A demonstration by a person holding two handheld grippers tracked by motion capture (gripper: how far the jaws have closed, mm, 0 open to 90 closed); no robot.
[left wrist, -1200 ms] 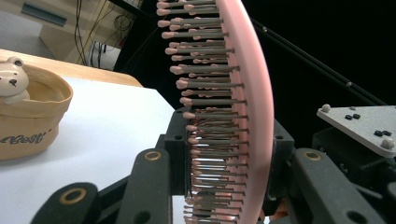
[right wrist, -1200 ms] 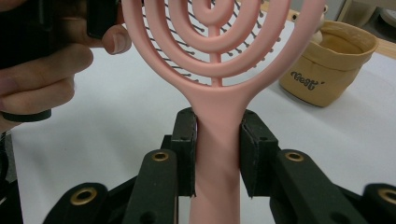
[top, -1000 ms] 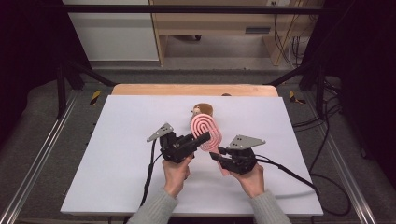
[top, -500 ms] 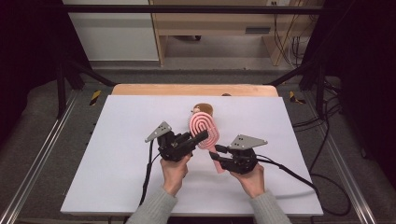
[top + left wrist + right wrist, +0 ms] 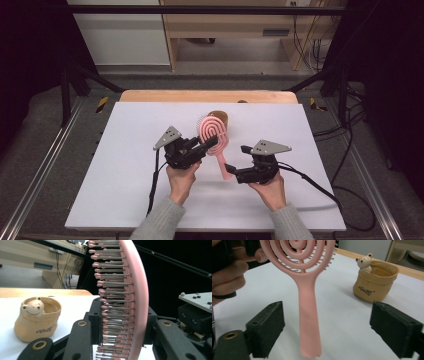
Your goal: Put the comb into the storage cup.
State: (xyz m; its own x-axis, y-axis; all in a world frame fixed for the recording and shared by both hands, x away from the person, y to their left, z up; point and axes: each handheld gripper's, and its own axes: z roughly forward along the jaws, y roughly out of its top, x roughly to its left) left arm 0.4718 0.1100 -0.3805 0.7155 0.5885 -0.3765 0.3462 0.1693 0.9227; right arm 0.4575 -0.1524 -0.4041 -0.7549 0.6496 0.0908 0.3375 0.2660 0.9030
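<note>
The pink hairbrush [image 5: 215,135] has a rounded head of open spiral ribs, thin metal bristles with pink tips, and a flat tapering handle. The left gripper [image 5: 207,145] clamps the head edge-on between its fingers [image 5: 80,340], holding it above the white bench [image 5: 125,175]. The right gripper [image 5: 235,160] has just been opening; its fingers [image 5: 265,326] stand wide apart, with the handle hanging untouched between them. Beyond the fingers sits a tan pot [image 5: 375,281] with a small bear.
</note>
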